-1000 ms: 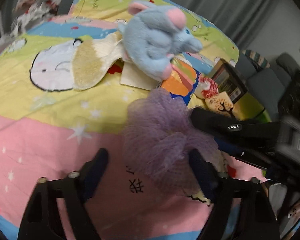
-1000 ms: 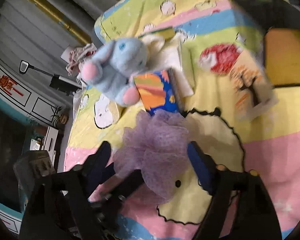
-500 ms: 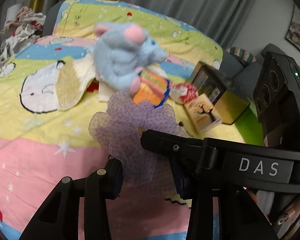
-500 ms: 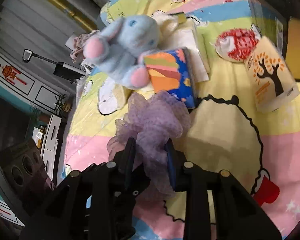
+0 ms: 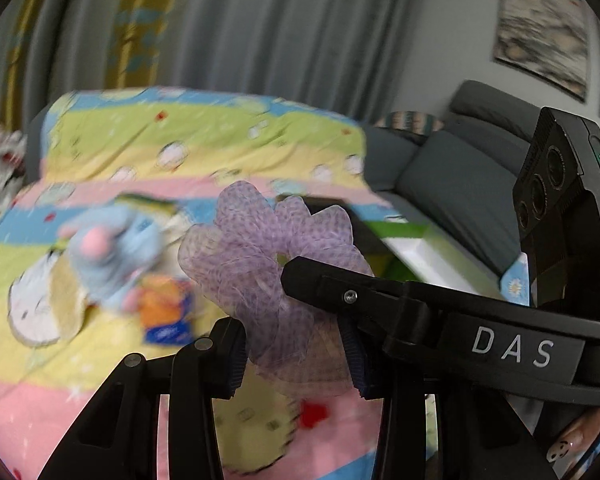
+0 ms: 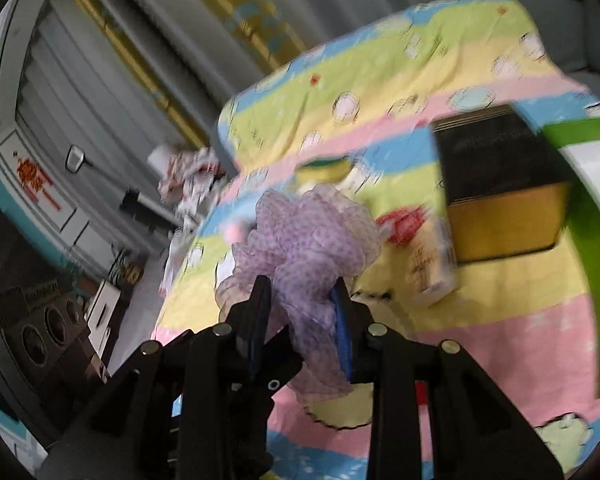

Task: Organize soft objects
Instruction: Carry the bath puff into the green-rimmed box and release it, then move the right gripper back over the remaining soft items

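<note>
A purple mesh bath pouf is held up above the bed by both grippers at once. My left gripper is shut on its lower part. My right gripper is shut on it too, and its black finger crosses the left wrist view from the right. A blue plush mouse lies on the bed to the left, blurred, beside an orange and blue packet.
The bed has a striped cartoon blanket. A black and yellow box and a green and white bin stand at the right. A small tree-print box lies near them. A grey sofa is beyond the bed.
Both grippers closed on the pouf and lifted it off the blanket. The views have tilted up and now show the curtains and wall.
</note>
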A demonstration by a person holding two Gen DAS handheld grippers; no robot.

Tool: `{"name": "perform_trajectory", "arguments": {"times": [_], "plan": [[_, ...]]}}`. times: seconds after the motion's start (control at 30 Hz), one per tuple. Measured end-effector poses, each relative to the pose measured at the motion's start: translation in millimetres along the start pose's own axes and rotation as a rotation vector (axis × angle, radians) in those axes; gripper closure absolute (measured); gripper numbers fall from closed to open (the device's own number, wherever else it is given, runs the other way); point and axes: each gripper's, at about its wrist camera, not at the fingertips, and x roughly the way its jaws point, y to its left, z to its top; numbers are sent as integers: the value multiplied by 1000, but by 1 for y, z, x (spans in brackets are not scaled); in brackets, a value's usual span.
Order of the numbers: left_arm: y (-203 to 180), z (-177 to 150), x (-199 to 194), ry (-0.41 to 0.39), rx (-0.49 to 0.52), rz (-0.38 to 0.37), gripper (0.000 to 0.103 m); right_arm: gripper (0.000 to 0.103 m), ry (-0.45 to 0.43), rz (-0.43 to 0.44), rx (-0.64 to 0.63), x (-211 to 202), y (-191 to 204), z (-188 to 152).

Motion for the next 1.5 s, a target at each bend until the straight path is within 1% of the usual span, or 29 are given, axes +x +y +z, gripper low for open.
{"name": "perform_trajectory", "arguments": {"times": [0.13, 0.27, 0.43, 0.5, 0.57, 0.63, 0.73, 0.83, 0.93, 0.97, 1.0, 1.03, 1.07, 1.1, 1.13, 1.17, 1.2, 1.23, 1.27, 1.3, 1.37, 1.47, 1.5], "plan": [[-38, 11, 14, -24, 66, -64, 61, 73, -102, -34, 47, -36, -30, 12], [-74, 22, 35, -22, 120, -122, 61, 73, -201, -63, 122, -67, -64, 18], [-111, 28, 69, 16, 175, -213, 61, 74, -303, -79, 242, -100, -108, 16], [-123, 28, 85, 44, 180, -251, 61, 75, -337, -86, 293, -108, -124, 13], [-135, 26, 101, 82, 184, -290, 61, 75, -370, -134, 350, -119, -143, 9], [-148, 23, 111, 105, 199, -314, 61, 75, -393, -187, 389, -126, -154, 5], [-167, 16, 127, 139, 213, -329, 61, 75, -404, -231, 433, -128, -167, 1], [-176, 8, 143, 187, 194, -347, 61, 74, -404, -335, 465, -127, -177, -2], [-179, 3, 153, 224, 178, -355, 61, 72, -398, -366, 510, -126, -191, -6], [-179, 2, 155, 234, 174, -355, 58, 72, -395, -383, 515, -126, -192, -7], [-178, 1, 156, 240, 170, -359, 54, 72, -397, -400, 517, -127, -195, -7], [-177, 1, 156, 248, 166, -361, 39, 71, -401, -425, 519, -127, -194, -8], [-176, 0, 156, 252, 163, -357, 29, 66, -406, -435, 524, -128, -197, -7], [-175, 0, 154, 247, 158, -346, 27, 59, -418, -442, 529, -131, -197, -9], [-174, 0, 151, 238, 154, -341, 25, 54, -432, -443, 534, -134, -196, -10], [-171, 1, 149, 235, 150, -344, 22, 46, -450, -437, 533, -136, -194, -11], [-170, 2, 149, 237, 146, -347, 21, 39, -459, -430, 528, -138, -193, -12], [-167, 4, 146, 239, 140, -348, 21, 37, -465, -424, 524, -139, -192, -11], [-164, 5, 144, 240, 136, -343, 21, 33, -468, -422, 522, -138, -192, -10], [-160, 7, 140, 237, 131, -334, 21, 25, -472, -425, 516, -138, -189, -9], [-152, 10, 133, 221, 121, -319, 21, 17, -478, -436, 489, -137, -181, -7], [-131, 16, 117, 197, 94, -289, 21, 13, -480, -422, 435, -135, -165, -3], [-123, 18, 111, 186, 85, -278, 21, 10, -480, -416, 427, -134, -162, -2]]}}
